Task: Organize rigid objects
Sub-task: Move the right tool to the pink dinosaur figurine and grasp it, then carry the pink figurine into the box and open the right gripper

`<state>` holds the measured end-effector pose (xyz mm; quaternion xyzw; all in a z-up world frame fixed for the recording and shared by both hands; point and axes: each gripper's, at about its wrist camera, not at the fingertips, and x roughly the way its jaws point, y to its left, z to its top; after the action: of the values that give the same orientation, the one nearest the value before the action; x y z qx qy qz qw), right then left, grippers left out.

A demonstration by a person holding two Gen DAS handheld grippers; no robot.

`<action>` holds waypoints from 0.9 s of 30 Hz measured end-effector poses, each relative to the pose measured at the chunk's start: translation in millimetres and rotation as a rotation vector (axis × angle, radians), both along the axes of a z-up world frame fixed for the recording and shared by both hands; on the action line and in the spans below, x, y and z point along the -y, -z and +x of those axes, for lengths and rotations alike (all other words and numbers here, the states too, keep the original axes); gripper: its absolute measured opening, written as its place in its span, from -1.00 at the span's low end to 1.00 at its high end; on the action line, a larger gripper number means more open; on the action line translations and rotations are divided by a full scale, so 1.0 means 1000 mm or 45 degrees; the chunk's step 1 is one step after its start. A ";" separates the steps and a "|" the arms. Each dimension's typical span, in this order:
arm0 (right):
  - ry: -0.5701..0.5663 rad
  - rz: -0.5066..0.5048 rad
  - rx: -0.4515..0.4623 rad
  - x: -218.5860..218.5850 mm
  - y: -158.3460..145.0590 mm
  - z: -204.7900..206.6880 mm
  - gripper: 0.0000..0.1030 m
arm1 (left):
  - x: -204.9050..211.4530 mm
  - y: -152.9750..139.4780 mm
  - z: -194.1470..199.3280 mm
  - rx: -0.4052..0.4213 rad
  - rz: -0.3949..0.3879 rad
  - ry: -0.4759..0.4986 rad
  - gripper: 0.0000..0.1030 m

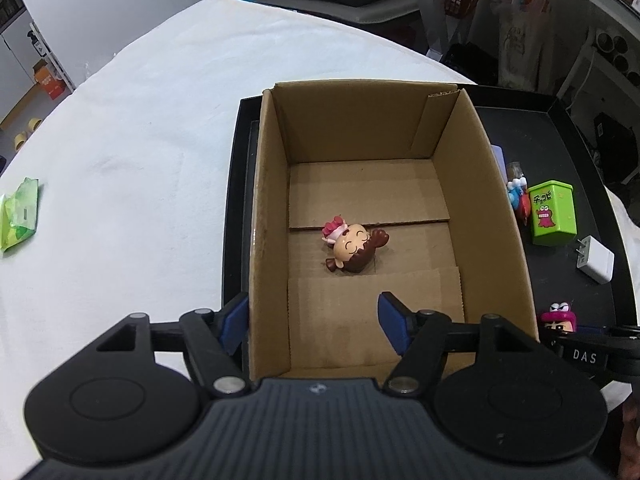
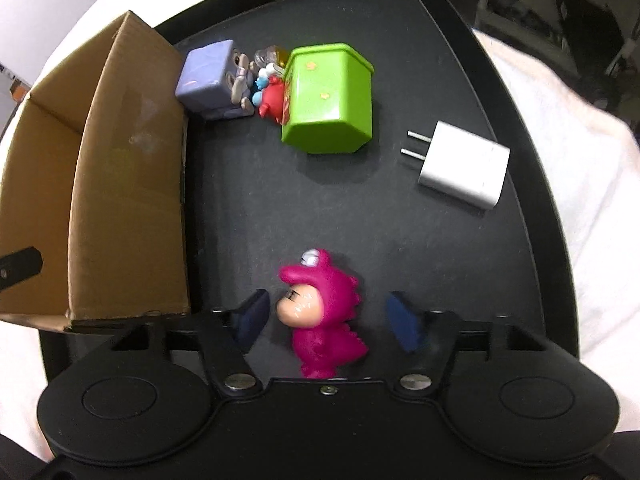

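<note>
The right gripper (image 2: 324,318) stands open around the pink dinosuit figure (image 2: 322,316), beside the cardboard box (image 2: 128,200). The left gripper (image 1: 314,322) gapes open, straddling the box's near-left wall.

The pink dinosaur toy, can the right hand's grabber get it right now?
Probably yes. The pink dinosaur toy stands on the black tray between the right gripper's open fingers, with nothing blocking either side. The cardboard box sits off to one side.
</note>
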<state>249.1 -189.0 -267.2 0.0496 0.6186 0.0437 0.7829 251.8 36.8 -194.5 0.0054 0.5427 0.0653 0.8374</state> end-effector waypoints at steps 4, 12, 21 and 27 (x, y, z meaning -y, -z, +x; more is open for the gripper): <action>0.004 0.047 0.011 0.004 -0.002 -0.002 -0.18 | -0.001 0.001 0.002 -0.003 0.001 0.004 0.31; 0.016 0.060 0.037 0.008 -0.012 -0.003 -0.18 | -0.006 -0.001 0.003 -0.004 -0.031 0.020 0.31; 0.013 -0.015 0.104 -0.001 -0.038 -0.002 -0.18 | -0.013 -0.001 0.009 0.032 -0.077 0.065 0.31; 0.031 -0.062 0.185 -0.011 -0.062 0.006 -0.18 | -0.025 0.009 0.009 0.050 -0.148 0.045 0.30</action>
<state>255.3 -177.9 -205.7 0.0349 0.5604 0.0226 0.8271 261.2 61.8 -203.3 -0.0349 0.5287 0.0189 0.8479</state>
